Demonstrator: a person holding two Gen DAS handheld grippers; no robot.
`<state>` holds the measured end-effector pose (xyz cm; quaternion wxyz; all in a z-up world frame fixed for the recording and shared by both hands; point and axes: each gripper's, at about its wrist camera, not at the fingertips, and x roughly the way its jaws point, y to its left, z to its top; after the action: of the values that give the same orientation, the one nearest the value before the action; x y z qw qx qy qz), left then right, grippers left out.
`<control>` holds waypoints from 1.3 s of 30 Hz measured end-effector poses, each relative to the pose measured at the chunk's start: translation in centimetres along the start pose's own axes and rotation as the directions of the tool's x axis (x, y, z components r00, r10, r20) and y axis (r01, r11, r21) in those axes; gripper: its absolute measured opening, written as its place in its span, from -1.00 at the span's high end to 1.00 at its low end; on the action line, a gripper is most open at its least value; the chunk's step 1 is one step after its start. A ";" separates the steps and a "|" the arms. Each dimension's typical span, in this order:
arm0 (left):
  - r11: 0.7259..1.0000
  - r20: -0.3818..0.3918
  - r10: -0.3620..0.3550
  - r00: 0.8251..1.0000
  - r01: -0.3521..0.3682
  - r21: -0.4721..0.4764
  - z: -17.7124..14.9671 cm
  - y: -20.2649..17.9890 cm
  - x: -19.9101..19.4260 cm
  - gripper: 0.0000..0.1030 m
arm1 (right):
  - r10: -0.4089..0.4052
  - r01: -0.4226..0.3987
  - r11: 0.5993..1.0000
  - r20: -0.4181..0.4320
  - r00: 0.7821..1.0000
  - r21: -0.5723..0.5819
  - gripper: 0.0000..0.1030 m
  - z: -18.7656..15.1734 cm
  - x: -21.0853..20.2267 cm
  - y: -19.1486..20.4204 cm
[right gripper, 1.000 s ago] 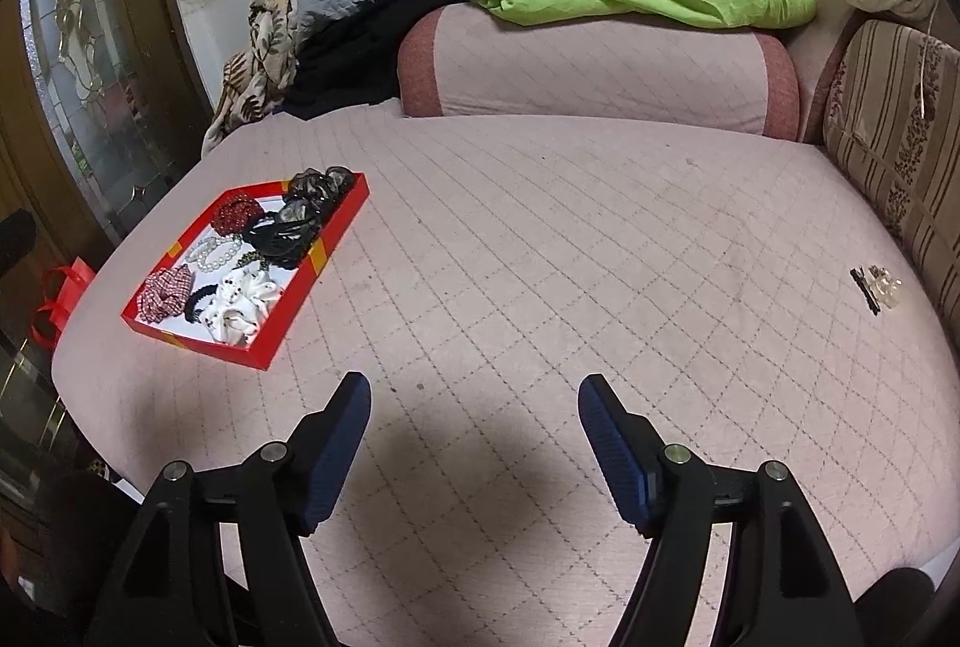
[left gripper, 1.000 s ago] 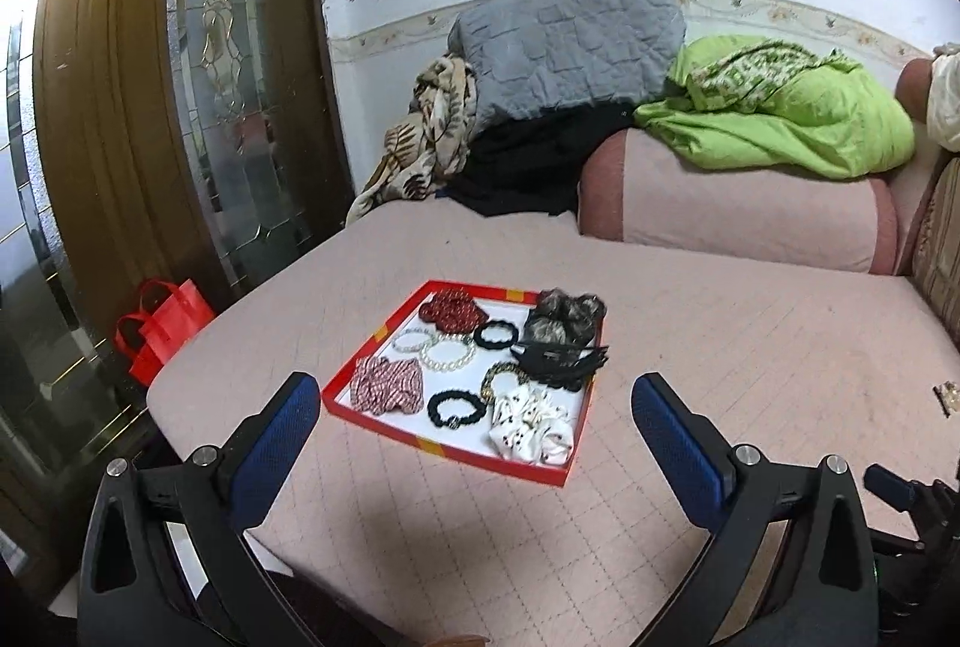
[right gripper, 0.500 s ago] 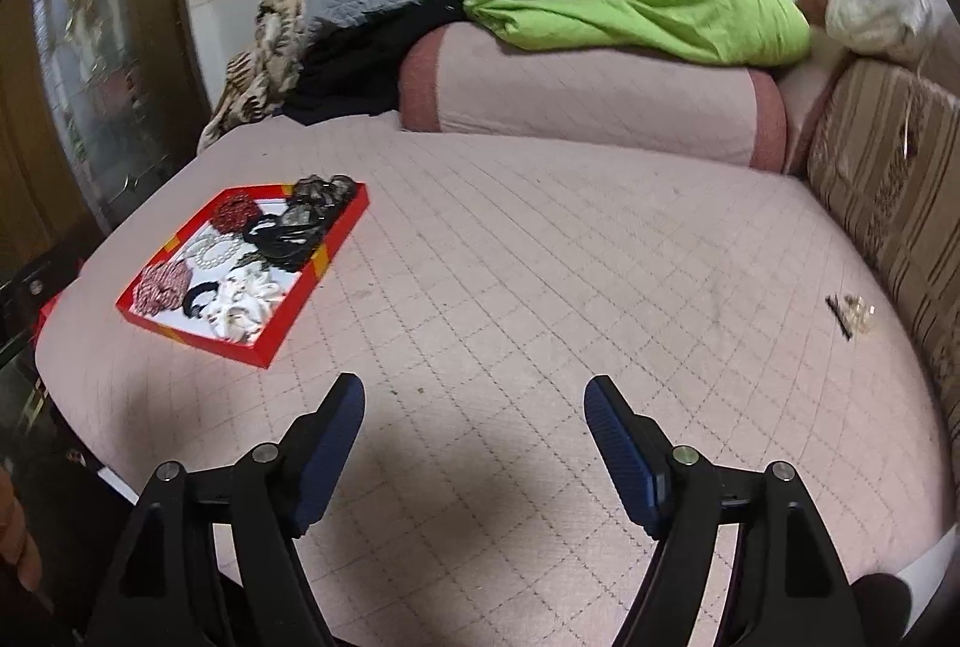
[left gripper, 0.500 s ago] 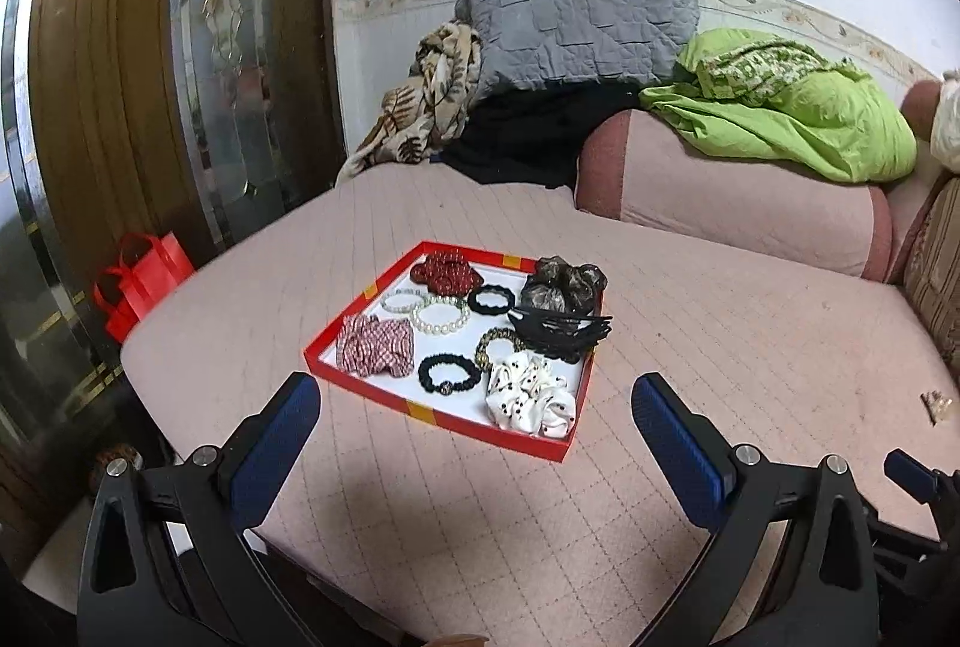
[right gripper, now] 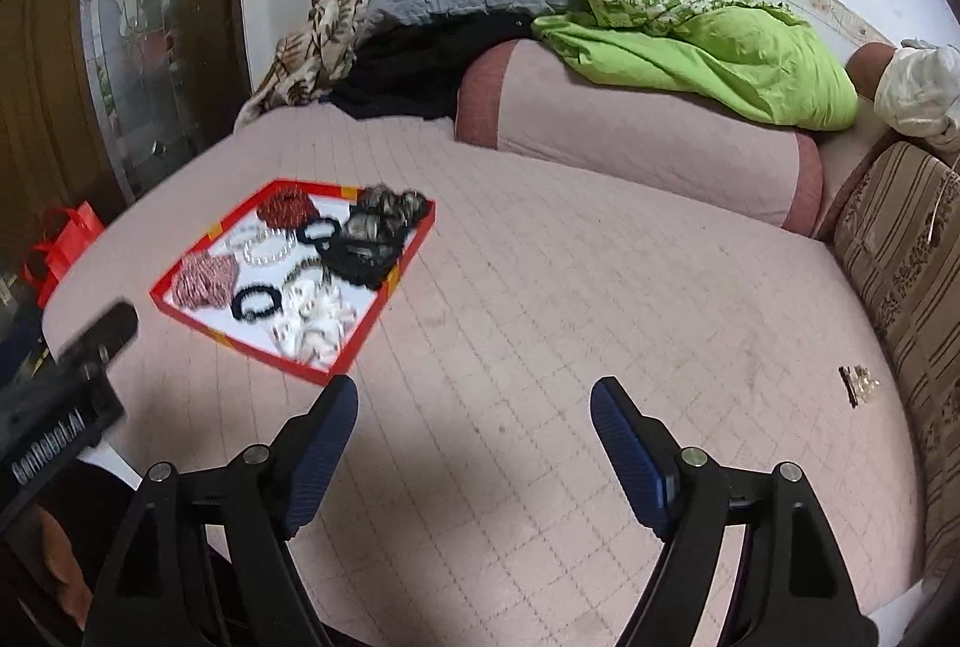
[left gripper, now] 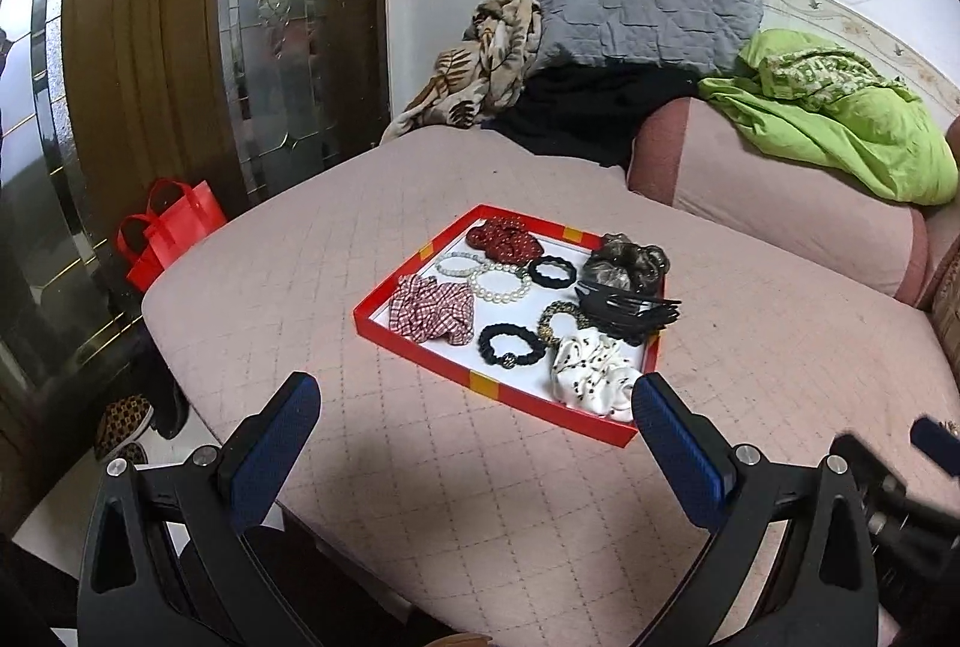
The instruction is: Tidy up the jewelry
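Observation:
A red tray (left gripper: 414, 347) lies on the pink quilted bed and holds several hair ties, scrunchies, pearl bracelets (left gripper: 499, 282) and a black claw clip (left gripper: 630, 311). It also shows in the right wrist view (right gripper: 180, 310), blurred. My left gripper (left gripper: 474, 401) is open and empty, hovering just in front of the tray's near edge. My right gripper (right gripper: 474, 407) is open and empty above bare bed, right of the tray. A small hair clip (right gripper: 858, 384) lies alone at the bed's right side.
A pink bolster (right gripper: 636, 143), green blanket (right gripper: 708, 41) and grey pillow (left gripper: 642, 11) line the back. A striped cushion (right gripper: 906, 275) stands at the right. A glass door (left gripper: 264, 47) and a red bag (left gripper: 171, 233) are left of the bed, shoes (left gripper: 123, 425) on the floor.
Both grippers have moved forward and closer to the tray, which looks larger now. The left gripper's body has come into the right wrist view at the left. Both stay open.

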<state>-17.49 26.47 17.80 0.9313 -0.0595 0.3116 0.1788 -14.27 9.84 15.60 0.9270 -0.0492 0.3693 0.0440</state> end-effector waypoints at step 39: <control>0.997 -0.157 -0.031 0.987 0.042 0.067 -1.6 -3.1 3.0 -1.00 | -0.027 0.030 0.998 -0.061 0.998 0.050 -0.66 -1.5 1.7 -1.9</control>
<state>-15.00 24.09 14.76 0.9087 -0.0463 0.3885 0.1457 -13.89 7.88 13.46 0.9170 -0.0323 0.3972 0.0198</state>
